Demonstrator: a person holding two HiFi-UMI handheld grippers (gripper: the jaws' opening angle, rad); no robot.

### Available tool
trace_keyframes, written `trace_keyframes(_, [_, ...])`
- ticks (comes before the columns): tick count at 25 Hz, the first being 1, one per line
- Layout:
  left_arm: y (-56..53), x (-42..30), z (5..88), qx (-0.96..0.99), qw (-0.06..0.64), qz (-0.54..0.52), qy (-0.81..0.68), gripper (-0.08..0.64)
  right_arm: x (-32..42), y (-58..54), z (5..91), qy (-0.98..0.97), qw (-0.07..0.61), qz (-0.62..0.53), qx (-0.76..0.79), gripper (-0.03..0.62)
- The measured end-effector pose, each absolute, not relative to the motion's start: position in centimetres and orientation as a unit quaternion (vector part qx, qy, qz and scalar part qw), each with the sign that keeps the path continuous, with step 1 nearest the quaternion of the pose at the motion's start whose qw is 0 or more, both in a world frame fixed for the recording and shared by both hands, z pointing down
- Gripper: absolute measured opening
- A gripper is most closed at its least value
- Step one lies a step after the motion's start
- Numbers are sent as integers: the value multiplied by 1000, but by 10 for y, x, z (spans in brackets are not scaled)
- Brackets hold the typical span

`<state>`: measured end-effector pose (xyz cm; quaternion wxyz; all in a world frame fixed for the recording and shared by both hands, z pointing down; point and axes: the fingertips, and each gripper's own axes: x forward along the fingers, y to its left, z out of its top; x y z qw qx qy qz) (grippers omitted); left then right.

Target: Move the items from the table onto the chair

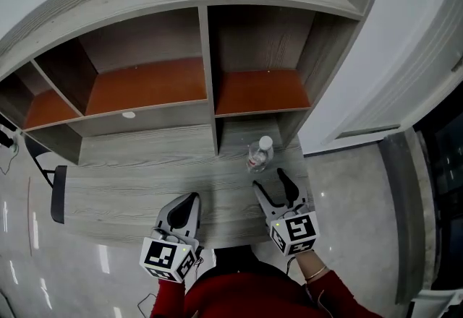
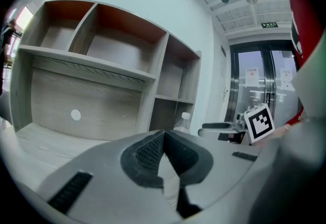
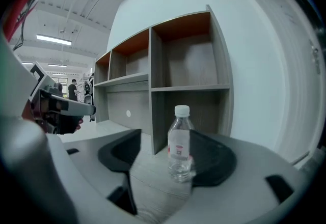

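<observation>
A clear plastic water bottle (image 1: 259, 154) with a white cap stands upright on the grey wood desk (image 1: 130, 186), at the foot of the shelf unit's middle divider. My right gripper (image 1: 269, 179) is open, its tips just short of the bottle. In the right gripper view the bottle (image 3: 179, 151) stands ahead between the spread jaws of my right gripper (image 3: 164, 141), nearer the right one, with no pad pressing on it. My left gripper (image 1: 190, 199) hovers over the desk's front part to the bottle's left, shut and empty; its tips meet (image 2: 162, 136). The bottle (image 2: 183, 122) shows far right there.
A grey shelf unit (image 1: 206, 78) with orange-floored compartments rises at the back of the desk. A white round cap (image 1: 129, 115) sits in its back panel. A dark chair part (image 1: 58, 194) shows off the desk's left end. A glossy floor and a glass door (image 1: 434, 186) lie to the right.
</observation>
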<state>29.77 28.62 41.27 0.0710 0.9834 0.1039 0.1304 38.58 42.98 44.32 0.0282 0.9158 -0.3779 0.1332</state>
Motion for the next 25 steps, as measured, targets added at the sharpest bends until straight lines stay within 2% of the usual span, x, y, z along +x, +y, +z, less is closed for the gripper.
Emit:
trace_keyframes(2, [284,303,415,983,75,135,103,8,395,425,445,-371,26,132,919,447])
trace_keyframes(6, [278,311,420,981,78,145,98,8,417,409,465,-368,37,154,916,496])
trace_keyframes(13, [265,322,426,981,83,154,80,8,457,400,498,-347,40,183,919,499])
trace_keyframes(20, [260,326,432,980,97,163,67,8,476,394,533,-331,71,209,918,491])
trace_keyframes(21, [260,325,433,979,99,164,65,8,478,395,535,-325,71,209,919,432])
trace_keyframes(22, [260,325,433,979,100,165,63,8,480,396,537,-322,70,208,921,336])
trace_keyframes(25, [260,323,435,979,102,167,60,8,484,395,537,-326,67,204,921,322])
